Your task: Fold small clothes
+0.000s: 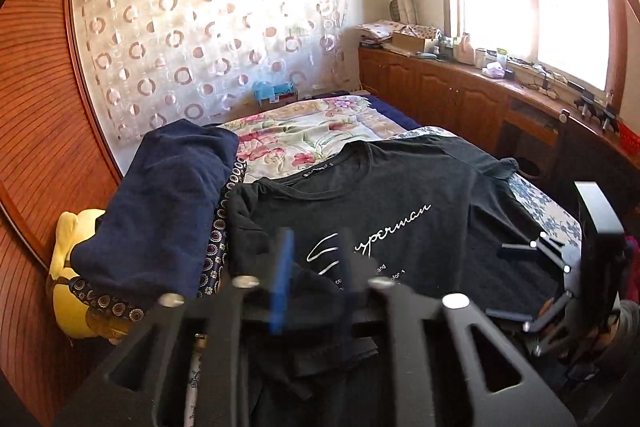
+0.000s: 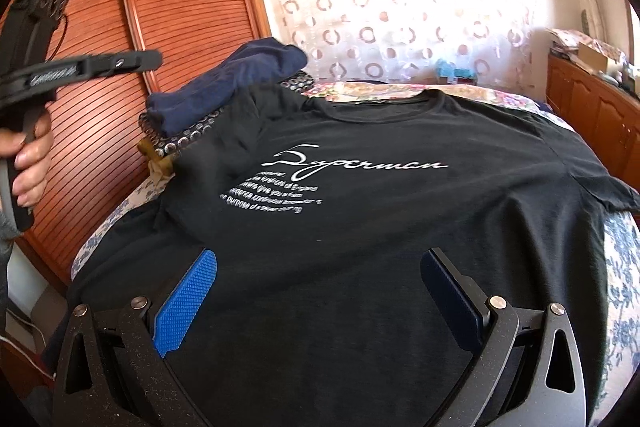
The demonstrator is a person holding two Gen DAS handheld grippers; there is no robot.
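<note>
The left hand-held gripper [image 1: 312, 291] is clamped on the black T-shirt [image 2: 380, 227] hem spread on the bed [image 2: 620, 267] ahead; the right hand-held gripper [image 2: 316, 291], jaws apart, probably must pinch the hem next.

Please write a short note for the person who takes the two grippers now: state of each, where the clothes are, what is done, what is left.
Left hand-held gripper: blurred, open or shut unclear, above the left hem of the black T-shirt.
Right hand-held gripper: open, empty, over the lower middle.
T-shirt lies front up on the bed, unfolded. A folded navy garment sits left of it.
Left: fold the T-shirt.
</note>
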